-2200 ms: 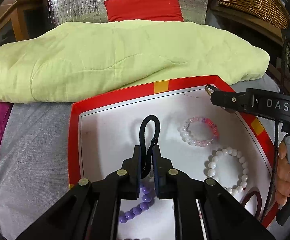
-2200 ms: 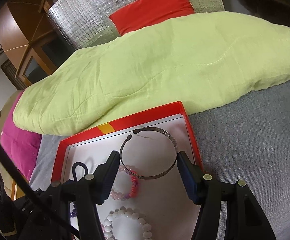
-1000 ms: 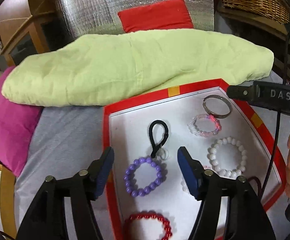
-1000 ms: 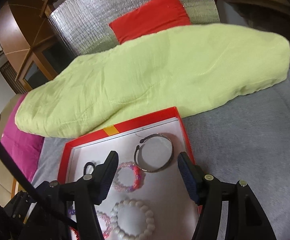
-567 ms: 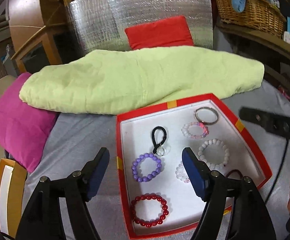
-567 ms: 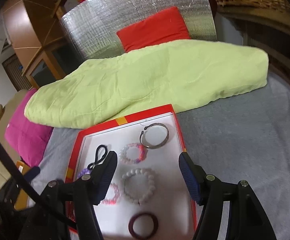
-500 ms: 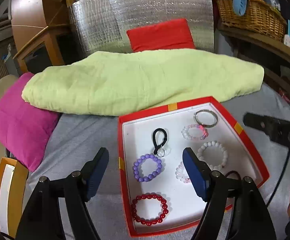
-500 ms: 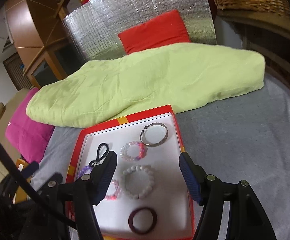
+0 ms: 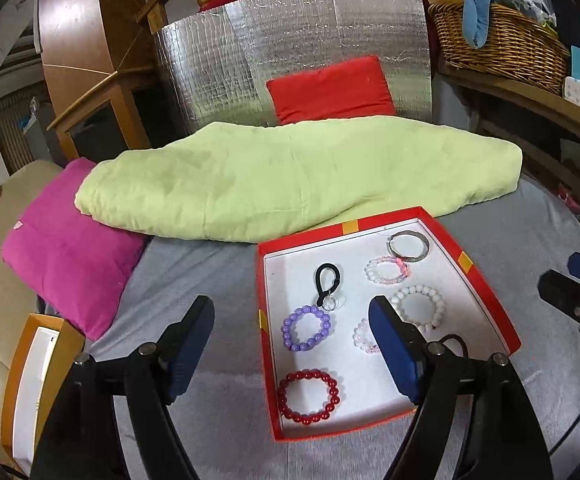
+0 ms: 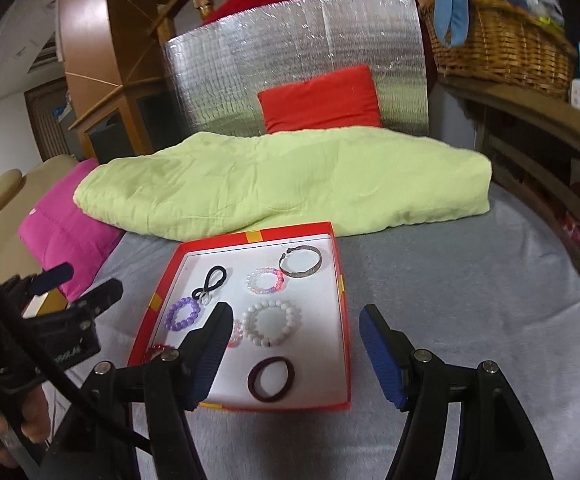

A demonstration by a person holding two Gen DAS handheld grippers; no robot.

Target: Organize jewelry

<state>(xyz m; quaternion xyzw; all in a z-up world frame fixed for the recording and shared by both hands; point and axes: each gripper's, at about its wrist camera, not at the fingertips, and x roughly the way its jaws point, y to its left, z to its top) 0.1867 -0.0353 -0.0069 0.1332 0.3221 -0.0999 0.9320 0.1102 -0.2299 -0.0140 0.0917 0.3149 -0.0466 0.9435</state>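
Note:
A red box (image 9: pixel 486 280) with a white floor lies on grey cloth; it also shows in the right wrist view (image 10: pixel 344 320). In it lie a black cord loop (image 9: pixel 327 280), a silver bangle (image 9: pixel 408 246), a pink bead bracelet (image 9: pixel 386 271), a white bead bracelet (image 9: pixel 418 308), a purple bead bracelet (image 9: pixel 307 328), a red bead bracelet (image 9: pixel 308 398) and a dark maroon ring (image 10: pixel 271 379). My left gripper (image 9: pixel 292 346) is open and empty, above the box's near left. My right gripper (image 10: pixel 292 346) is open and empty, above the box's near right.
A folded lime-green quilt (image 9: pixel 298 184) lies behind the box, a magenta cushion (image 9: pixel 65 252) at left. A silver foil panel (image 9: pixel 290 60) with a red cushion (image 9: pixel 332 90) stands at the back. A wicker basket (image 9: pixel 498 44) sits on a shelf at right. An orange-edged box (image 9: pixel 33 384) lies at near left.
My left gripper let go of the black cord loop and opened. Both grippers pulled back and up from the box. The silver bangle now lies in the box's far right corner.

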